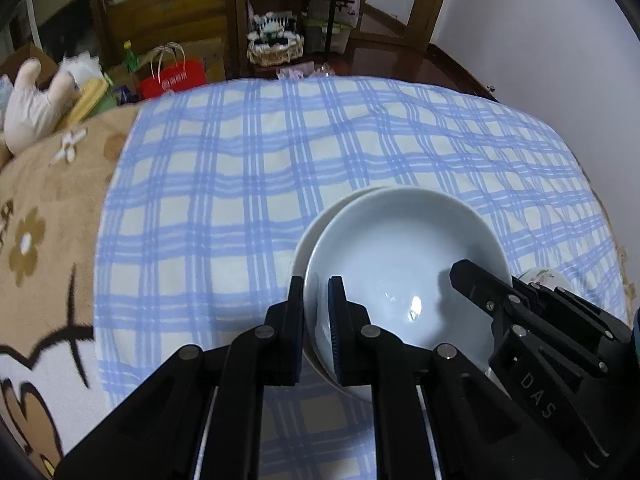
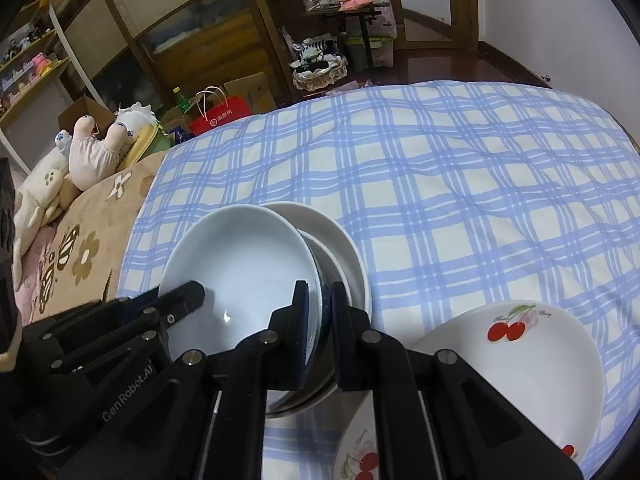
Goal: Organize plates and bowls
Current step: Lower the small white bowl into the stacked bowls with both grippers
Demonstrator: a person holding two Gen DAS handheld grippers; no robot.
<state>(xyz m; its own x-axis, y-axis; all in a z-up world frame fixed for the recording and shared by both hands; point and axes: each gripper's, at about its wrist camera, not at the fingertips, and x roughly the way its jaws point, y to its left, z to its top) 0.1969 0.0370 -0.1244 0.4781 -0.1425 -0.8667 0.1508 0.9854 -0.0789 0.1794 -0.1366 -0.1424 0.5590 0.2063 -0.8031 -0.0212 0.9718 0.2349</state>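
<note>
Both claws — left claw (image 1: 316, 312), right claw (image 2: 320, 312) — clamp the bowl (image 1: 404, 256); only the right view shows cherry plates (image 2: 516, 356).

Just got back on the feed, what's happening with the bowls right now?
Both grippers are clamped on the same white bowl, which sits tilted inside another white bowl on the blue checked cloth. The left gripper pinches its rim on one side, the right gripper pinches the opposite rim, one finger inside and one outside each. Cherry-printed plates wait beside the bowls on the right gripper's side. The top bowl is not yet seated level in the stack.
</note>
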